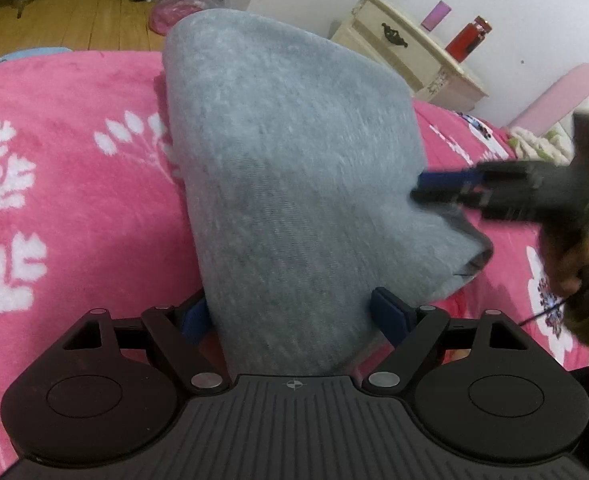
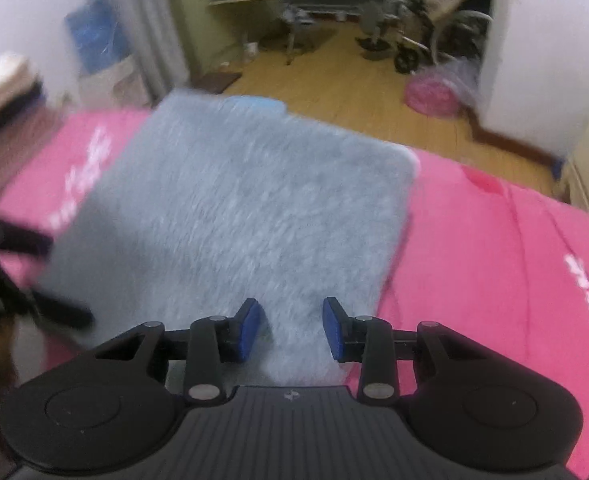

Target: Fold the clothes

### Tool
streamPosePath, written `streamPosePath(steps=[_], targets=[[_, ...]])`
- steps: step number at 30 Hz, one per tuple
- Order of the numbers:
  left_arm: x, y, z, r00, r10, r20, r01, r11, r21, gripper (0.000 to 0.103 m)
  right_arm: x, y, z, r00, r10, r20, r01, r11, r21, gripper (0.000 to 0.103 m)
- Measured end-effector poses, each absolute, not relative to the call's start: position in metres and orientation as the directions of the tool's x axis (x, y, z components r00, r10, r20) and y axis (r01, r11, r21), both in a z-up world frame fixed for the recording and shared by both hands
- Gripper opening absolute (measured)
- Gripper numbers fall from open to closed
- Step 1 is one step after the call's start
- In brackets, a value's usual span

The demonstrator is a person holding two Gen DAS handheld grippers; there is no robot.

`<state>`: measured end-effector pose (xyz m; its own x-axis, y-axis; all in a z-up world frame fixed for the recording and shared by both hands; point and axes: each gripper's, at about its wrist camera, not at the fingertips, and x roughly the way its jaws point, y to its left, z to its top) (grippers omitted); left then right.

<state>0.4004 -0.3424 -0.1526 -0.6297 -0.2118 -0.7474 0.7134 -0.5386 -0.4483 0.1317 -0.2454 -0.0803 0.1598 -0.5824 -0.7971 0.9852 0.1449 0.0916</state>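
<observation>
A grey folded garment (image 1: 286, 168) lies on the pink flowered blanket (image 1: 54, 184). My left gripper (image 1: 292, 314) is open, and its blue pads (image 1: 390, 314) stand wide apart on either side of the garment's near end. In the right wrist view the garment (image 2: 230, 216) is a blurred grey rectangle. My right gripper (image 2: 292, 328) hangs open over its near edge with nothing between the pads. From the left wrist view the right gripper (image 1: 434, 188) is a blur at the garment's right edge, held by a hand (image 1: 574, 264). The left gripper (image 2: 18, 280) shows blurred at the garment's left side.
A cream nightstand (image 1: 406, 48) with a red bottle (image 1: 468, 38) stands beyond the bed. A wooden floor (image 2: 354, 92) lies past the blanket's far edge, with a pink bag (image 2: 430, 94) and wheeled frames (image 2: 414, 44) on it. A pink headboard (image 1: 562, 96) is at the right.
</observation>
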Motion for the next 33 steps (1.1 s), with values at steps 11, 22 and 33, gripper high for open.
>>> streamPosePath(steps=[11,22,33], targets=[[0.405,-0.337,-0.154,-0.642,-0.220,-0.735,0.703,-0.551,-0.449,0.083,0.044,-0.290,-0.102,0.270,-0.666,-0.695,0.838,-0.192,0.510,0.057],[0.408,-0.328,-0.154,-0.641,-0.234,-0.732,0.707,-0.551,-0.443,0.083,0.052,-0.308,-0.105,0.368,-0.701,-0.611,0.829,-0.049,0.556,0.023],[0.402,-0.328,-0.152,-0.624,-0.240,-0.744,0.710,-0.571,-0.412,0.084,0.076,-0.302,-0.096,0.351,-0.691,-0.632,0.890,0.037,0.454,0.042]])
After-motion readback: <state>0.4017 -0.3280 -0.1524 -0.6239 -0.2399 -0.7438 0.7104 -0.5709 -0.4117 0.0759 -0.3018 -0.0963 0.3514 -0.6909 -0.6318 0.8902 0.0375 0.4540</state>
